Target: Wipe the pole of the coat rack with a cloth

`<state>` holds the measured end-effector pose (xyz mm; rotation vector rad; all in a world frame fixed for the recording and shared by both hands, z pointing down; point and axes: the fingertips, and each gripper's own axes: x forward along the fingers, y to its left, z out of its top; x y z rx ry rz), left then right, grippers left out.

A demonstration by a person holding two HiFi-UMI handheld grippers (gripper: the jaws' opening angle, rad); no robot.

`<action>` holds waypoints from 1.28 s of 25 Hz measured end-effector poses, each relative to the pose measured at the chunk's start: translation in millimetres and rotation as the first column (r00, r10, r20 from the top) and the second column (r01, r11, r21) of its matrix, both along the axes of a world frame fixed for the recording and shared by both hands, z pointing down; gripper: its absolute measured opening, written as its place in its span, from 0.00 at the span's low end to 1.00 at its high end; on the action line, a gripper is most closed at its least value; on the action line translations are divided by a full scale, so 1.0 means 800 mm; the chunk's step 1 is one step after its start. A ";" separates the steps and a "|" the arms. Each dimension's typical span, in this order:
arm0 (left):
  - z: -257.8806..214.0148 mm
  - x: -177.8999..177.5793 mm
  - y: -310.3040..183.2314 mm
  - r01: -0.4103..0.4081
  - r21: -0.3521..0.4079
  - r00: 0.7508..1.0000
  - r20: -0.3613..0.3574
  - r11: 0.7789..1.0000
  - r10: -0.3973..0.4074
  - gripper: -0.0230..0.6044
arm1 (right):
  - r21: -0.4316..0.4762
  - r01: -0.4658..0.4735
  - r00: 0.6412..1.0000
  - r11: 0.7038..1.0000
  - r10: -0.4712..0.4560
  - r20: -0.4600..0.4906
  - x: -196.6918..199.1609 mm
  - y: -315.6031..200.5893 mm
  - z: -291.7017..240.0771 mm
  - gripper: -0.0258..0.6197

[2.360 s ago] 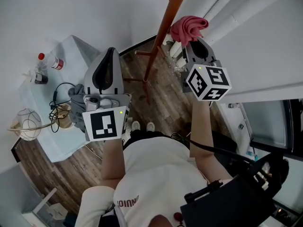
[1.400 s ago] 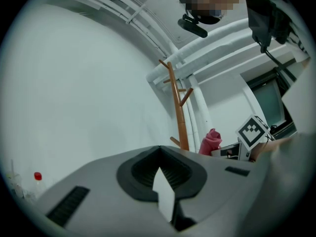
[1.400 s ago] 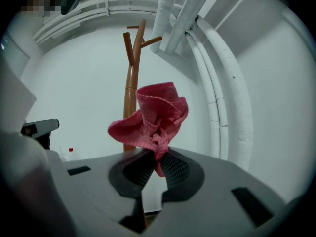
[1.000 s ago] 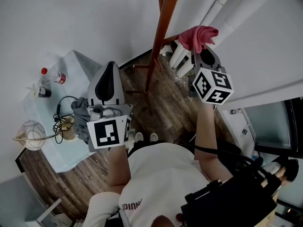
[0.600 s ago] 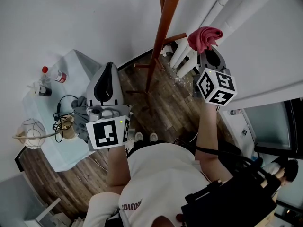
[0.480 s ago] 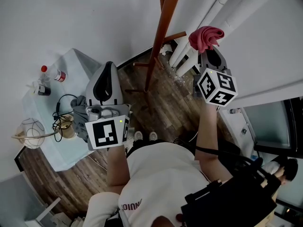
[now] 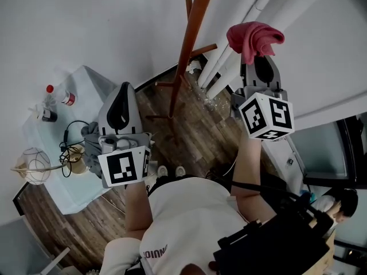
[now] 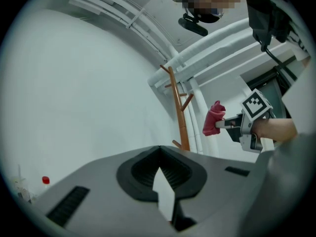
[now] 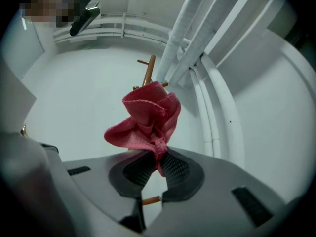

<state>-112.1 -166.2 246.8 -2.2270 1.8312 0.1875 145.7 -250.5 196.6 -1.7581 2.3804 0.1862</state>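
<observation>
The coat rack's brown wooden pole (image 7: 186, 44) rises from the floor past my hands at the top centre of the head view. A crumpled pink cloth (image 7: 254, 38) is clamped in my right gripper (image 7: 257, 59), held to the right of the pole with a clear gap between them. In the right gripper view the cloth (image 9: 148, 117) bunches above the shut jaws and hides most of the pole (image 9: 148, 71) behind it. My left gripper (image 7: 124, 87) is shut on nothing, low and left of the pole. From the left gripper view the pole (image 8: 179, 117) and the cloth (image 8: 214, 118) stand ahead.
White pipes (image 7: 238, 50) run along the wall right behind the cloth. A pale blue table (image 7: 86, 85) at the left holds a red-capped bottle (image 7: 57, 95), cables and a wire ball (image 7: 33, 160). The rack's short pegs (image 7: 202, 50) stick out near the pipes.
My right gripper has carried the cloth up and to the right, away from the pole toward the pipes. The left gripper has stayed low and shut.
</observation>
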 end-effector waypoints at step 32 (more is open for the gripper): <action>-0.020 -0.035 0.016 0.060 0.043 0.998 0.026 0.997 -0.061 0.06 | 0.201 0.144 0.988 0.969 -0.152 0.024 -0.074 -0.015 -0.101 0.11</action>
